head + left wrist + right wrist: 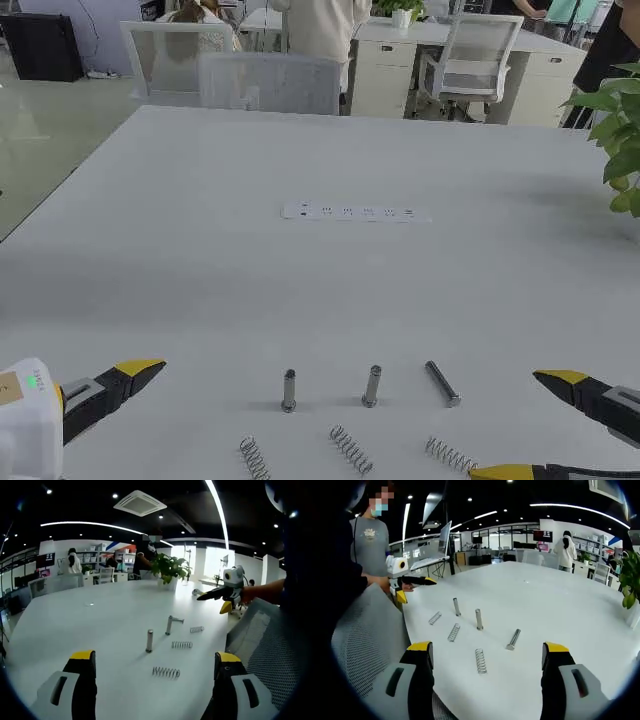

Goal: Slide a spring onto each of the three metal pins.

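Observation:
Three metal pins sit in a row near the front of the white table. The left pin and middle pin stand upright, and the right pin lies on its side. In front of each lies a loose spring: left, middle, right. My left gripper hovers open left of the row, holding nothing. My right gripper is open at the right, near the right spring and the lying pin.
A white power strip is set in the table's middle. A leafy plant overhangs the right edge. Mesh chairs stand at the far edge, with desks and people behind. A grey mesh chair back is close to me.

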`<action>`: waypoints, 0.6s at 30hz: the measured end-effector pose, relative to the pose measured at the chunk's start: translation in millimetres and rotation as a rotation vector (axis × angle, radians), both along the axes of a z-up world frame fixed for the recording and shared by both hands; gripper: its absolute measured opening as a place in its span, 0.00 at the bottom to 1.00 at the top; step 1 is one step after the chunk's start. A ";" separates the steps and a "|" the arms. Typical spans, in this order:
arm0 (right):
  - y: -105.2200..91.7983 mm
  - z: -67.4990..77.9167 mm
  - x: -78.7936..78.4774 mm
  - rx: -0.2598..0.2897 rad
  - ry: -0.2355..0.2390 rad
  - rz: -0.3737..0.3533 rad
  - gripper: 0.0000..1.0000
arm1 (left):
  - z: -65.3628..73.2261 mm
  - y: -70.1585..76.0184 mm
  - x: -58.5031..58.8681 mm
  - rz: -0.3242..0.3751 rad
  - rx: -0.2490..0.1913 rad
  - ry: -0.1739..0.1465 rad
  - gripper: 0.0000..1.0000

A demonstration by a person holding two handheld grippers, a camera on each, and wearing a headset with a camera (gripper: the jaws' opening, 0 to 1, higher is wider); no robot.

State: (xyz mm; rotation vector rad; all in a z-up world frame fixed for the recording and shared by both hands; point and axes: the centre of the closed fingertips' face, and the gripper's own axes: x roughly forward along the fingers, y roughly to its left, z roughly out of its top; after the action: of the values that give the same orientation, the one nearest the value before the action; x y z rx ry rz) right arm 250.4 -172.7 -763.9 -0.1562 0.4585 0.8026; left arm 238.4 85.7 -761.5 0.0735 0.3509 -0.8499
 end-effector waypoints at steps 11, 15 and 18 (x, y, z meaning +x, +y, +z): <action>0.7 0.7 2.1 0.001 -0.011 0.002 0.88 | 1.2 -0.1 0.0 0.000 -0.004 -0.004 0.95; 1.1 0.5 1.9 0.003 -0.009 0.002 0.88 | -0.1 0.6 -1.1 0.001 0.000 0.000 0.95; 0.9 0.7 2.1 0.002 -0.011 0.001 0.88 | -0.2 1.3 -1.2 0.005 -0.001 0.001 0.95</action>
State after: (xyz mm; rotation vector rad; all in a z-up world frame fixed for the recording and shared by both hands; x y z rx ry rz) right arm 252.5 -171.8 -763.2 -0.1589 0.4469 0.8028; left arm 237.2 87.0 -761.7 0.0713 0.3511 -0.8455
